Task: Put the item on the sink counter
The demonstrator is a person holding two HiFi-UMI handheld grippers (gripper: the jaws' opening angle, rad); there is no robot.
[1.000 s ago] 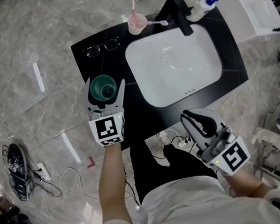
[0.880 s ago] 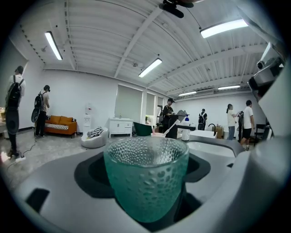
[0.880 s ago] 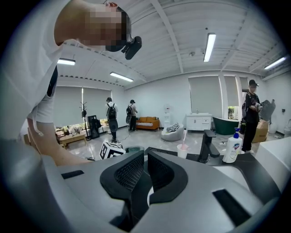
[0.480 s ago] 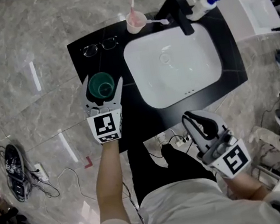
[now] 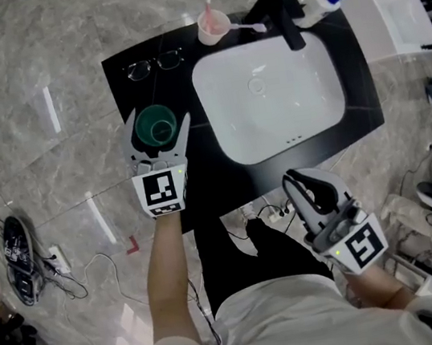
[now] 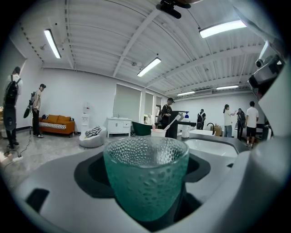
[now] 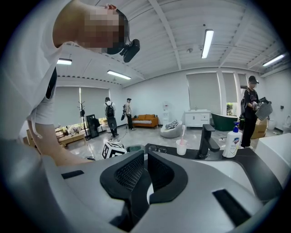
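A green dimpled glass cup (image 5: 156, 127) stands upright between the wide jaws of my left gripper (image 5: 158, 123), which is shut on it. It hangs over the left part of the black sink counter (image 5: 199, 170); whether its base touches the counter I cannot tell. The left gripper view shows the cup (image 6: 145, 177) filling the space between the jaws of that gripper (image 6: 146, 186). My right gripper (image 5: 309, 183) is shut with nothing in it, in front of the counter's near edge. In its own view the right gripper (image 7: 146, 169) shows its dark pads meeting.
A white basin (image 5: 270, 102) fills the counter's middle. At the back stand eyeglasses (image 5: 154, 64), a pink cup with a toothbrush (image 5: 211, 26), a black faucet (image 5: 288, 14) and a soap bottle (image 5: 323, 3). A white cabinet (image 5: 385, 7) adjoins on the right. Cables (image 5: 18, 256) lie on the floor.
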